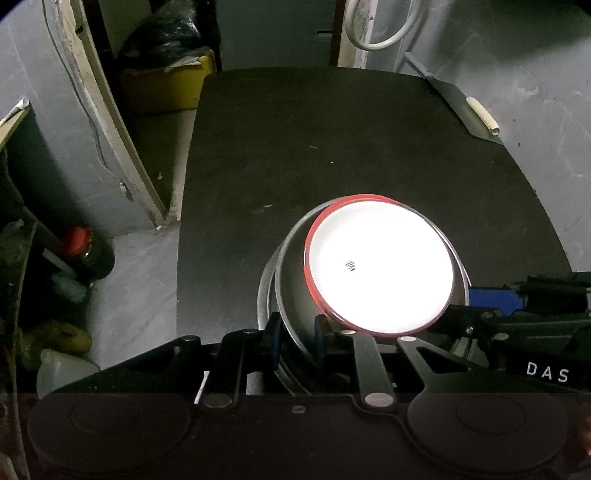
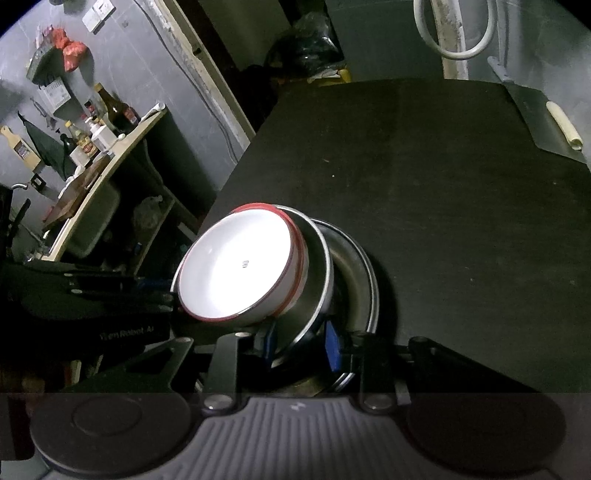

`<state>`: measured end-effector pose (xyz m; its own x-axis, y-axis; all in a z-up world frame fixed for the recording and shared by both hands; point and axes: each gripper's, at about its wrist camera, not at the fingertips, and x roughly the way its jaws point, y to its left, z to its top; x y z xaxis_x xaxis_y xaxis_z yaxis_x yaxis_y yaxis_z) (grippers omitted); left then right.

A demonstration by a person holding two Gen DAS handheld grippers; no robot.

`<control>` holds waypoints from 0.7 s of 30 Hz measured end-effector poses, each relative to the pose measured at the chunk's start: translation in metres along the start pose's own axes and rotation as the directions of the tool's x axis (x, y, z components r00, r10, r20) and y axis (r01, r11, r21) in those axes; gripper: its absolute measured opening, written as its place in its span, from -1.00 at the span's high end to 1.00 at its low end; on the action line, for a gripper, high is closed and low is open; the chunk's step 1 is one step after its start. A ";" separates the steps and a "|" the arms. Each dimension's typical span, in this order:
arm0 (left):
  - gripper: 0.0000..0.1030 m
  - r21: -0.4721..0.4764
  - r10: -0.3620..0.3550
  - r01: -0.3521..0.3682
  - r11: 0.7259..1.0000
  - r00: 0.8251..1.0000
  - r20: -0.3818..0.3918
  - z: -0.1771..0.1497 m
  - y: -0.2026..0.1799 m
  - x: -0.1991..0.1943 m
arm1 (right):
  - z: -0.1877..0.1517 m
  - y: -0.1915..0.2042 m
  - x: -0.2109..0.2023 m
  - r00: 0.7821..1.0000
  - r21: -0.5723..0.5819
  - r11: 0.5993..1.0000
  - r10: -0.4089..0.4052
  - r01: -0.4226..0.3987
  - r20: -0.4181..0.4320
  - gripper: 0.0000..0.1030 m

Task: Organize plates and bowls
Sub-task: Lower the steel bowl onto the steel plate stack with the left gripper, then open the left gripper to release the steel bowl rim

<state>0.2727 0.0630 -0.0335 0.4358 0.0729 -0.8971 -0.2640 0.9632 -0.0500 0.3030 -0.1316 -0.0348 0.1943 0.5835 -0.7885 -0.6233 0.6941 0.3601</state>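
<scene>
A white bowl with a red rim [image 1: 380, 266] sits tilted inside a steel bowl [image 1: 291, 295], which rests on a steel plate [image 1: 264, 291]. The stack is above the black table [image 1: 332, 147]. My left gripper [image 1: 297, 336] is shut on the near edge of the steel stack, blue pads either side of the rim. In the right wrist view the same white bowl [image 2: 236, 266], steel bowl [image 2: 314, 280] and steel plate [image 2: 362, 280] show. My right gripper [image 2: 301, 339] is shut on the steel rims from the other side.
A rolled paper [image 1: 482, 114] lies on a dark board at the table's far right. A yellow bin [image 1: 166, 85] stands beyond the table's left. A shelf with bottles [image 2: 96, 129] is at left. A white hose loop [image 2: 454, 29] hangs on the back wall.
</scene>
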 end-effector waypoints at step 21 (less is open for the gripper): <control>0.16 -0.046 0.075 -0.073 0.996 0.996 0.043 -0.006 0.000 -0.017 | -0.003 -0.005 -0.012 0.999 -0.013 1.000 -0.015 0.015 0.035 0.29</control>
<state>0.2599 0.0606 -0.0210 0.4516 0.1565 -0.8784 -0.3343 0.9425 -0.0040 0.3017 -0.1433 -0.0284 0.2301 0.5880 -0.7755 -0.6303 0.6972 0.3416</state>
